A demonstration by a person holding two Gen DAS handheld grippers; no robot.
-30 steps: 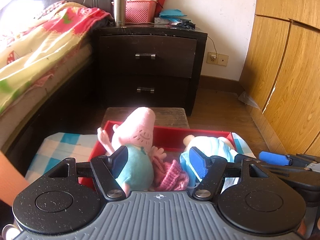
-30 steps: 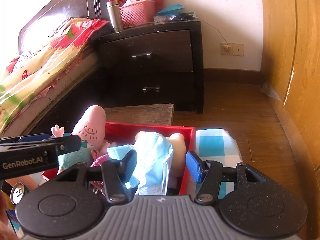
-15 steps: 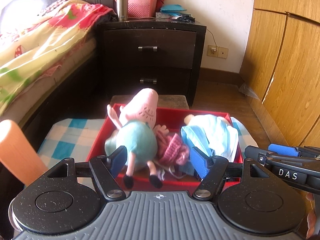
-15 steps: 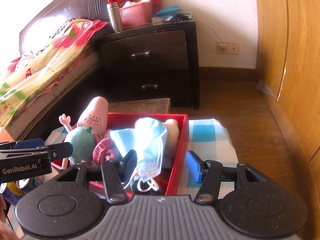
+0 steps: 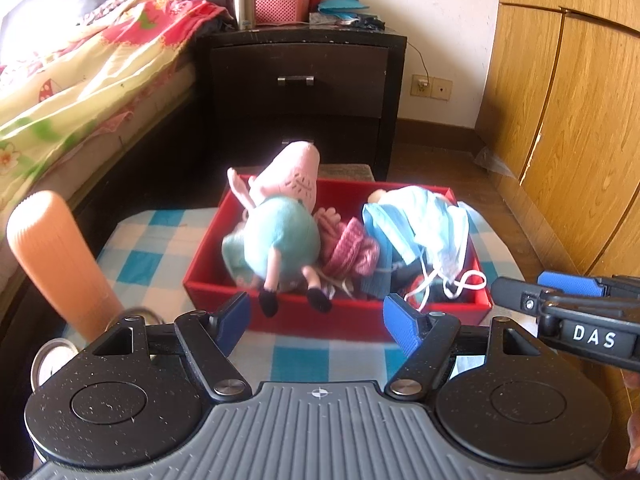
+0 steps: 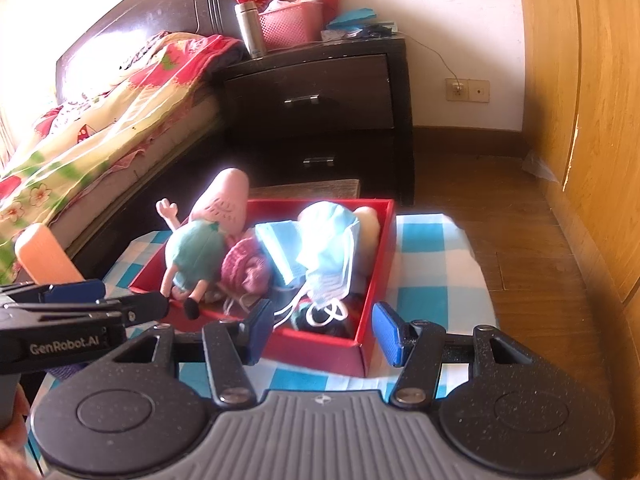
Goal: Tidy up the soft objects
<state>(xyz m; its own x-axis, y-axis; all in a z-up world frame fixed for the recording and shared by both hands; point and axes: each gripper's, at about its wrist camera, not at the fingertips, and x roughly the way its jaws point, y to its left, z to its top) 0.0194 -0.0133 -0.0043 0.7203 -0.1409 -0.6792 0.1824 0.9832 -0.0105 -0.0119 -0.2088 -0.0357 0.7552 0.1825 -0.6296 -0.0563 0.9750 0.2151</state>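
**Soft toys and masks lie in the red box, both grippers empty**

Left wrist view: the left gripper point(image 5: 316, 318) hangs above the checked cloth point(image 5: 160, 248) just short of the red box point(image 5: 320, 316), its blue pads spread wide with nothing between them. Inside the box, a pig plush point(image 5: 280, 232) in a teal dress lies at the left with its black feet draped over the near wall, a pink knitted piece point(image 5: 352, 248) sits in the middle, and blue face masks point(image 5: 420, 224) are heaped at the right (their white ear loops trail toward the near corner). An orange ribbed object point(image 5: 52, 256) stands at the left on the cloth.

Right wrist view: the right gripper point(image 6: 324, 332) is likewise wide apart and holds nothing, poised over the box's near right corner. The dark nightstand point(image 6: 320, 96) stands behind.
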